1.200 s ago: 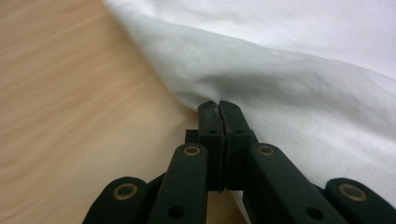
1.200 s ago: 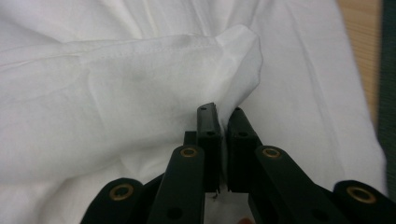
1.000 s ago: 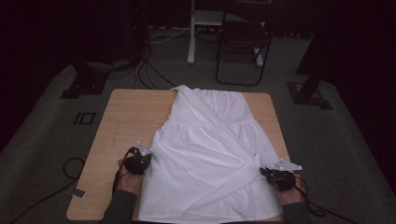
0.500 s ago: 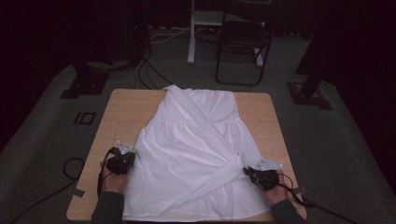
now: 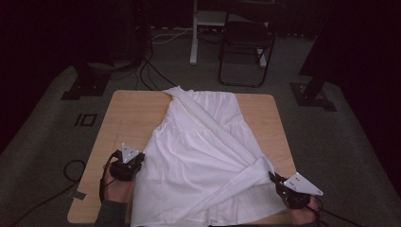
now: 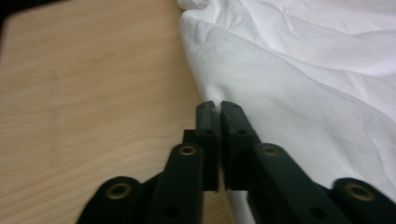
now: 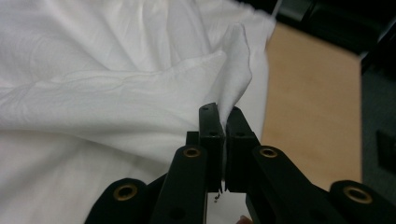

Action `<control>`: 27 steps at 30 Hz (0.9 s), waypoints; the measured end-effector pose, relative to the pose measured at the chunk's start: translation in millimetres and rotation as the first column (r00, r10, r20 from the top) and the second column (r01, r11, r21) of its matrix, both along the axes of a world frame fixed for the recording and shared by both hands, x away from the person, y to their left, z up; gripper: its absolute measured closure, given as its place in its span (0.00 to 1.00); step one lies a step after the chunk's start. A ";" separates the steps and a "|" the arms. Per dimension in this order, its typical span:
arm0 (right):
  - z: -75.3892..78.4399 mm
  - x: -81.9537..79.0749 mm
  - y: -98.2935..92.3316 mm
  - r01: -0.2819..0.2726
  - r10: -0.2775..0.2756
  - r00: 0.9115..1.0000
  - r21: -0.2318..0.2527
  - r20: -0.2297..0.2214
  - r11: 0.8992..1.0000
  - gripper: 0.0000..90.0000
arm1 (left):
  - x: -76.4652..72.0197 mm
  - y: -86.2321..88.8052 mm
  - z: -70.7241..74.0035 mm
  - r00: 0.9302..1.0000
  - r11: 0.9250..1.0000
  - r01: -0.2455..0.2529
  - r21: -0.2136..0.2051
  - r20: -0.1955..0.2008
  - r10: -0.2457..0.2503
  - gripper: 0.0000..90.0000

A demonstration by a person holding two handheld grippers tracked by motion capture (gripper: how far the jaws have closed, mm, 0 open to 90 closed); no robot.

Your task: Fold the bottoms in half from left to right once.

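Left gripper (image 5: 138, 158) pinches white dress (image 5: 203, 156) left edge; right gripper (image 5: 274, 177) pinches fold at right hem. Dress spans table (image 5: 127, 113) centre, neckline at 12 o'clock. Bare wood at 9–11 o'clock; narrow strip along 3 o'clock edge.

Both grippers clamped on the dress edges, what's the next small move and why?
Probably pull both hands a little farther toward the near table edge, keeping the cloth taut. The left gripper is shut on the dress at its left edge, the right gripper on a raised fold at its right edge. The hem already hangs over the near edge of the table, yet diagonal creases cross the cloth.
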State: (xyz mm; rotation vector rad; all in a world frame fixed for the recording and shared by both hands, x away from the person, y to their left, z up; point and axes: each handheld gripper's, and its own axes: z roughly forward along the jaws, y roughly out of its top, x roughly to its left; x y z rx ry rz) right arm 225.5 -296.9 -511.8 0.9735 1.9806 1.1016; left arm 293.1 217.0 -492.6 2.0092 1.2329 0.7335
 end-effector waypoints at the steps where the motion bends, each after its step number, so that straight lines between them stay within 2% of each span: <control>1: -7.1 -0.7 -2.9 -0.001 0.001 1.000 -0.004 -0.026 1.000 0.98 | 4.0 -3.8 -13.7 0.999 1.000 0.018 -0.006 -0.046 -0.019 0.90; 2: -26.9 1.7 -8.4 -0.001 0.000 0.995 -0.012 -0.098 1.000 0.97 | 4.9 -4.7 -17.4 0.998 1.000 0.024 -0.006 -0.054 -0.024 0.79; 4: -35.8 6.3 -9.3 -0.018 0.016 0.987 -0.010 -0.157 1.000 0.89 | 6.8 -6.5 -24.0 0.997 0.999 0.031 -0.010 -0.063 -0.032 0.75; 5: -36.1 8.2 -9.0 -0.027 0.025 0.985 -0.012 -0.168 1.000 0.78 | 7.5 -7.1 -25.1 0.998 0.999 0.030 -0.015 -0.061 -0.031 0.72; 6: -34.2 10.0 -8.4 -0.030 0.028 0.985 -0.007 -0.170 1.000 0.68 | 8.4 -7.3 -25.0 0.998 1.000 0.026 -0.014 -0.060 -0.027 0.70; 8: -26.4 12.6 -7.7 -0.022 0.022 0.990 0.003 -0.136 1.000 0.56 | 11.0 -7.7 -24.2 0.998 1.000 0.022 -0.021 -0.053 -0.023 0.67; 11: -13.3 20.9 -5.7 -0.014 0.017 0.995 0.030 -0.101 0.999 0.53 | 16.2 -10.3 -22.8 0.999 0.999 0.030 -0.016 -0.045 -0.030 0.65; 13: -6.1 32.3 0.2 -0.030 0.033 0.994 0.031 -0.103 0.999 0.53 | 19.2 -12.2 -23.2 0.998 0.999 0.032 -0.013 -0.047 -0.032 0.65; 15: -5.7 43.7 6.3 -0.049 0.052 0.990 0.026 -0.130 0.998 0.51 | 21.3 -13.5 -24.3 0.998 0.999 0.035 -0.011 -0.048 -0.035 0.64; 16: -8.8 53.2 9.9 -0.058 0.060 0.985 0.018 -0.163 0.998 0.50 | 22.0 -13.9 -25.2 0.998 0.999 0.036 -0.011 -0.050 -0.037 0.64; 18: -17.9 67.7 12.8 -0.050 0.050 0.976 0.008 -0.214 0.999 0.50 | 22.8 -14.4 -27.4 0.998 0.999 0.034 -0.009 -0.053 -0.034 0.64; 21: -32.6 83.9 10.7 -0.042 0.046 0.956 0.021 -0.290 0.999 0.50 | 23.5 -13.9 -30.0 0.997 0.999 0.035 -0.005 -0.064 -0.035 0.63; 22: -35.7 86.6 10.1 -0.043 0.048 0.948 0.025 -0.314 0.999 0.54 | 23.3 -13.3 -31.0 0.997 0.999 0.034 -0.006 -0.068 -0.035 0.63; 23: -39.4 88.0 8.5 -0.053 0.060 0.940 0.030 -0.337 0.998 0.69 | 22.9 -12.8 -31.7 0.997 0.999 0.032 -0.006 -0.068 -0.032 0.63; 25: -41.1 82.8 5.9 -0.077 0.088 0.937 0.047 -0.339 0.996 0.90 | 21.6 -11.9 -33.1 0.997 1.000 0.029 -0.011 -0.069 -0.030 0.63; 27: -37.7 72.4 2.4 -0.073 0.081 0.948 0.039 -0.309 0.997 0.97 | 20.8 -10.8 -34.1 0.997 1.000 0.027 -0.009 -0.074 -0.028 0.63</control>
